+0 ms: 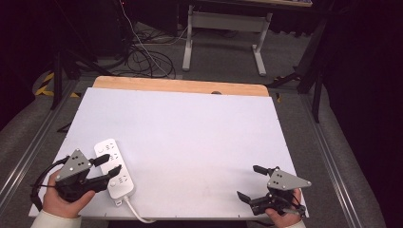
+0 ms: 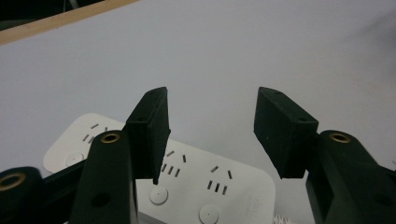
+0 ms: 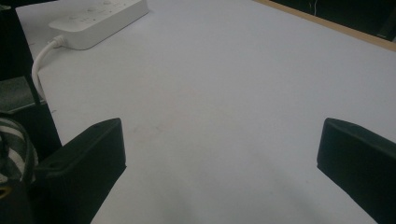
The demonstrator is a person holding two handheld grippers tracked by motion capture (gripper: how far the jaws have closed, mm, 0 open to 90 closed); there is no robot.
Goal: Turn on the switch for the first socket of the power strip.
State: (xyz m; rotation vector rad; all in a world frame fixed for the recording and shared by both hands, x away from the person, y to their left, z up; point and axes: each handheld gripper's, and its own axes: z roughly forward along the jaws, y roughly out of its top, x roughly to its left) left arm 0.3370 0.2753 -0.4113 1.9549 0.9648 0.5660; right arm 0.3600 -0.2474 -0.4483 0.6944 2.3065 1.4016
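Note:
A white power strip (image 1: 114, 171) lies at the front left of the white table (image 1: 190, 133), its cable (image 1: 135, 213) running off the front edge. My left gripper (image 1: 108, 164) hovers open just over the strip, jaws apart with nothing between them. The left gripper view has the strip (image 2: 205, 184) right under the jaws, sockets and round buttons facing up. My right gripper (image 1: 251, 183) rests open at the front right, far from the strip, its jaws spread wide over bare tabletop. The strip (image 3: 98, 18) and its cable (image 3: 39, 65) appear at the upper left of the right gripper view.
A wooden strip (image 1: 180, 85) borders the table's far edge. Beyond it stand a white desk frame (image 1: 223, 33) and tangled cables (image 1: 147, 59) on the grey floor. Metal rails (image 1: 332, 156) run along both sides of the table.

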